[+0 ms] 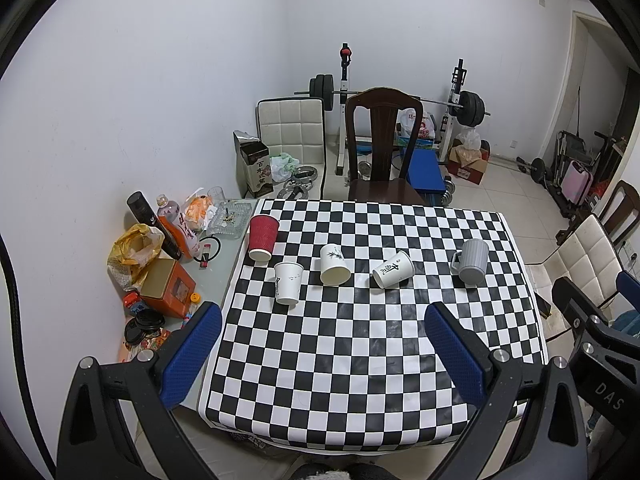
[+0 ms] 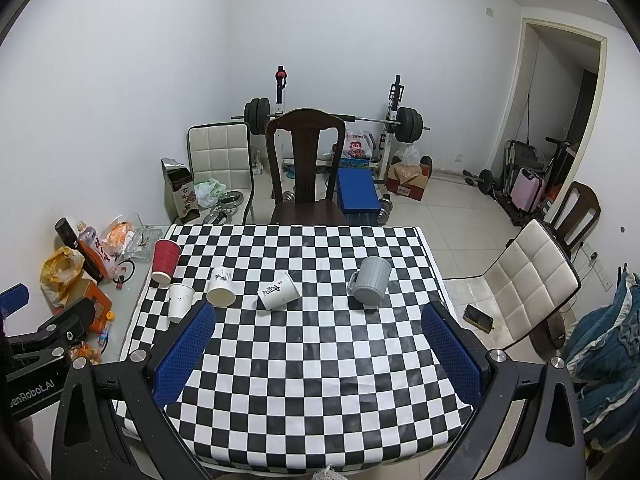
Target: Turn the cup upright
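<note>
Both tongs hang above the near edge of the checkered worktop (image 1: 360,360), each with its blue pads spread wide apart and nothing between them. The left tongs (image 1: 322,354) face the row of cups; the right tongs (image 2: 318,354) look at the same row from further right.

Five cups sit across the far half of the worktop. In the left view, the red ribbed cup (image 1: 263,237) lies tipped at 10 o'clock by the cloth's edge. The white paper cup (image 1: 288,282) stands mouth up just below it. The white cup with a leaf print (image 1: 334,264) lies on its side near 12 o'clock, mouth toward the camera. The white cup with black calligraphy (image 1: 393,269) lies tilted at 1 o'clock. The grey handled mug (image 1: 472,260) sits mouth toward the camera at 2 o'clock, well apart from both tongs
</note>
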The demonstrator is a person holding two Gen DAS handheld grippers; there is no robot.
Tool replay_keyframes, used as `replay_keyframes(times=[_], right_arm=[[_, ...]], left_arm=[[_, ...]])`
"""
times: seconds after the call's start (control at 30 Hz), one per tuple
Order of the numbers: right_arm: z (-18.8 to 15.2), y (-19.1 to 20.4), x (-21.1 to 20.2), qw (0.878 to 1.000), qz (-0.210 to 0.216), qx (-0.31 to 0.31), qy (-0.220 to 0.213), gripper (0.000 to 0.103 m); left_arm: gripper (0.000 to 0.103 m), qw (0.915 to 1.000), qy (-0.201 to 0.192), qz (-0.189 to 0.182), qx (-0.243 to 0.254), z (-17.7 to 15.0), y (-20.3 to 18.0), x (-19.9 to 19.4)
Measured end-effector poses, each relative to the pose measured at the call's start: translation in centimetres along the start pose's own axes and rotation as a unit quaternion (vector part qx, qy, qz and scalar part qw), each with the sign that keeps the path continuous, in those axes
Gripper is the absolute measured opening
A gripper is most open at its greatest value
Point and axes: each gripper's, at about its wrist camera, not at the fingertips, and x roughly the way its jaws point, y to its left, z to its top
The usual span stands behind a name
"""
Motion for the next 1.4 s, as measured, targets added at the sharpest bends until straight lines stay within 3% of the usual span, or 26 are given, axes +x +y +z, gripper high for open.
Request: replay_keyframes(times=[0.27,0.33,0.5,0.7,0.93,1.17,1.4], right_arm=[[0.6,-0.2,0.0,1.0,0.011,0.002,0.006,0.103],[2.3,-0.3,-0.2,1.0,0.015,0.002,0.01,0.103],[2.3,0.1,3.2,0.998,0.034,-0.001,0.046,0.103],[0.1,2.8,12.3,0.99,0.055,-0.035,0.125,0.103],[-3.5,8.3,24.3,0.968,0.073,-0.05,0.233,0.103],[-5.7,14.4,36.6,0.944,0.035,-0.05,0.323,0.103],[-7.0,18.9,44.8,0.92,0.007,-0.045,0.39,0.103]], left_arm=[[0.103,1.0,0.0,0.0,-0.003,0.1,0.0,-0.4],[0.103,1.0,0.005,0.003,-0.008,0.4,-0.3,-0.5],[0.103,0.9987,0.034,0.024,-0.028,1.0,0.4,1.5],[0.103,0.9905,0.09,0.091,-0.05,-0.1,3.8,9.6],[0.103,0.978,0.159,0.128,-0.044,-0.5,8.6,18.8],[0.103,0.9649,0.229,0.125,-0.028,1.7,14.0,30.5],[0.098,0.9588,0.27,0.084,-0.02,4.6,17.6,41.5]])
